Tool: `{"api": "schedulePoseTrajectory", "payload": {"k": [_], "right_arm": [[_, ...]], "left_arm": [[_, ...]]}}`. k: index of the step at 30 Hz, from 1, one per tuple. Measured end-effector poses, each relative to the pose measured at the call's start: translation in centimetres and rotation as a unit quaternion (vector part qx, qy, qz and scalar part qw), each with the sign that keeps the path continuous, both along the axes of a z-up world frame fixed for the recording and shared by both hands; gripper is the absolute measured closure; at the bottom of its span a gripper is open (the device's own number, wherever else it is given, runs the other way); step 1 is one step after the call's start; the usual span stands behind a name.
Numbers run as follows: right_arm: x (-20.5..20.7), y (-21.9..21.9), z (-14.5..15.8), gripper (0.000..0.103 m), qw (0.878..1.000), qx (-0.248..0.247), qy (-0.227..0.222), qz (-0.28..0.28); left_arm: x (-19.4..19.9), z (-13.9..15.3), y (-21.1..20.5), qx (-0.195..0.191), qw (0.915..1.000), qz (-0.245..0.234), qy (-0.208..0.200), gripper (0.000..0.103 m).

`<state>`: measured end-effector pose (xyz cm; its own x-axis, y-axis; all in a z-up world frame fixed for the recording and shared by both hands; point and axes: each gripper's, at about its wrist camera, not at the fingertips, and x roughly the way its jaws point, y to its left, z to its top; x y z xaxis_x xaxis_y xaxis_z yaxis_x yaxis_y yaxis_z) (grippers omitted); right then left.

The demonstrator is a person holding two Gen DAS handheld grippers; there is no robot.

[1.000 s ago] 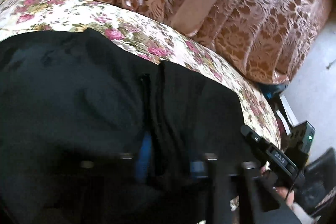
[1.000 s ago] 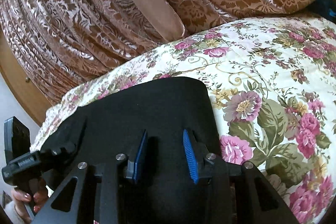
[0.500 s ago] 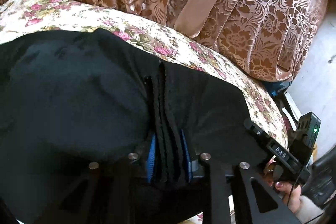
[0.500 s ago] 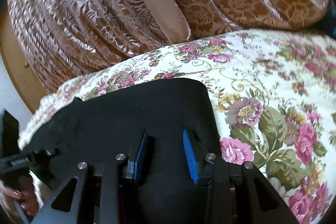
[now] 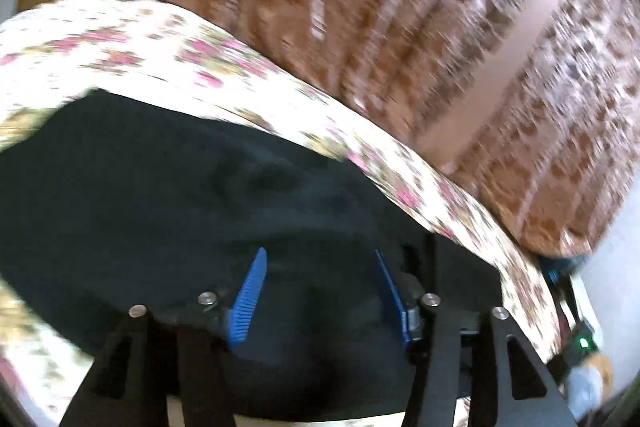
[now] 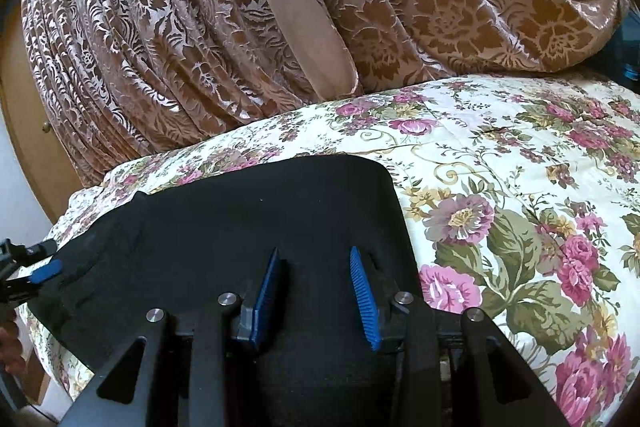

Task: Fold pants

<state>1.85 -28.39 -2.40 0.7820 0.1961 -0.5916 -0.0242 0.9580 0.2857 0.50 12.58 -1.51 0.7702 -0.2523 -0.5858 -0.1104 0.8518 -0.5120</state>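
**Left claw lets go of the folded black pants on the bed**

The left claw (image 5: pixel 320 287) now stands open, its two blue ribbed fingers (image 5: pixel 246 303) spread wide with nothing between them. Half a second ago those same fingers were pinched shut on a thick bunched ridge of black cloth. That ridge is gone from between them, and the black pants (image 5: pixel 168 195) lie flat beneath the claw. The left view is smeared with motion blur, which suggests the tool is swinging away from the spot where it released.

The right claw (image 6: pixel 316 287) is also open, as it was before, hovering low over the pants (image 6: pixel 256 211) with its fingers apart and gripping nothing. Its position has barely shifted.

The pants rest as a compact dark block on the floral bedspread (image 6: pixel 500 187), near the bed's left edge, with a rounded corner toward the middle of the bed. Brown patterned curtains (image 6: pixel 200 27) hang behind. In the right view the left claw's blue fingertip (image 6: pixel 46 271) shows at the far left, beside the pants' edge.

With both claws empty and the cloth settled, a fold appears to have just been laid down. Whether another fold is needed cannot be told from here.
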Motion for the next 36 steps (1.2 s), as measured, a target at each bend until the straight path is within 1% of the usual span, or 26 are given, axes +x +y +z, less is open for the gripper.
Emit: {"api": "schedulePoseTrajectory", "payload": {"k": [3, 5, 7, 10, 13, 16, 18, 20, 23, 24, 26, 29, 31, 32, 33, 34, 35, 36], "right_arm": [[0.1, -0.1, 0.0, 0.065, 1.000, 0.005, 0.003, -0.001], [0.1, -0.1, 0.0, 0.065, 1.000, 0.010, 0.005, -0.004], [0.1, -0.1, 0.0, 0.065, 1.000, 0.011, 0.005, -0.005], [0.1, 0.0, 0.0, 0.065, 1.000, 0.006, 0.005, -0.004], [0.1, -0.1, 0.0, 0.065, 1.000, 0.009, 0.004, -0.006], [0.1, -0.1, 0.0, 0.065, 1.000, 0.010, 0.003, -0.007], [0.1, 0.0, 0.0, 0.065, 1.000, 0.010, 0.002, -0.008], [0.1, 0.0, -0.1, 0.065, 1.000, 0.011, 0.001, -0.008], [0.0, 0.0, -0.1, 0.065, 1.000, 0.010, 0.001, -0.008], [0.0, -0.1, -0.1, 0.065, 1.000, 0.011, 0.001, -0.009], [0.0, -0.1, 0.0, 0.065, 1.000, 0.012, 0.000, -0.009], [0.0, -0.1, 0.0, 0.065, 1.000, 0.012, 0.000, -0.009], [0.0, 0.0, 0.0, 0.065, 1.000, 0.011, 0.000, -0.009], [0.0, 0.0, 0.0, 0.065, 1.000, 0.012, 0.000, -0.009], [0.0, 0.0, 0.0, 0.065, 1.000, 0.012, -0.001, -0.009], [0.0, -0.1, 0.0, 0.065, 1.000, 0.011, -0.001, -0.009], [0.0, -0.1, 0.0, 0.065, 1.000, 0.011, 0.000, -0.009], [0.0, -0.1, -0.1, 0.065, 1.000, 0.012, 0.000, -0.009]], "left_arm": [[-1.5, 0.3, 3.5, 0.011, 0.9979, 0.064, 0.002, 0.044], [-2.7, 0.3, 6.0, 0.009, 0.9940, 0.109, 0.001, 0.042], [-4.1, 0.1, 8.3, 0.003, 0.9881, 0.154, 0.004, 0.040], [-5.8, -0.4, 10.6, -0.011, 0.9790, 0.203, 0.008, 0.037], [-7.2, -1.2, 12.1, -0.017, 0.9721, 0.233, 0.024, 0.037], [-8.3, -1.9, 12.7, -0.013, 0.9631, 0.266, 0.038, 0.036], [-8.4, -2.5, 13.1, -0.022, 0.9598, 0.276, 0.046, 0.036], [-8.0, -3.2, 13.4, -0.040, 0.9624, 0.262, 0.058, 0.036], [-7.1, -3.7, 13.2, -0.045, 0.9679, 0.241, 0.057, 0.036], [-6.8, -3.9, 13.3, -0.053, 0.9689, 0.234, 0.060, 0.036], [-6.8, -4.4, 13.8, -0.078, 0.9659, 0.241, 0.054, 0.036], [-7.0, -4.7, 14.9, -0.116, 0.9607, 0.250, 0.032, 0.036], [-7.0, -4.9, 15.6, -0.137, 0.9567, 0.256, 0.024, 0.040], [-7.0, -4.9, 15.8, -0.142, 0.9554, 0.258, 0.022, 0.044], [-7.0, -5.0, 16.0, -0.145, 0.9543, 0.260, 0.022, 0.054], [-6.9, -5.1, 16.2, -0.140, 0.9541, 0.263, 0.028, 0.061], [-6.7, -5.1, 16.3, -0.134, 0.9552, 0.262, 0.032, 0.071], [-6.5, -5.2, 16.3, -0.129, 0.9572, 0.257, 0.037, 0.074]]}}
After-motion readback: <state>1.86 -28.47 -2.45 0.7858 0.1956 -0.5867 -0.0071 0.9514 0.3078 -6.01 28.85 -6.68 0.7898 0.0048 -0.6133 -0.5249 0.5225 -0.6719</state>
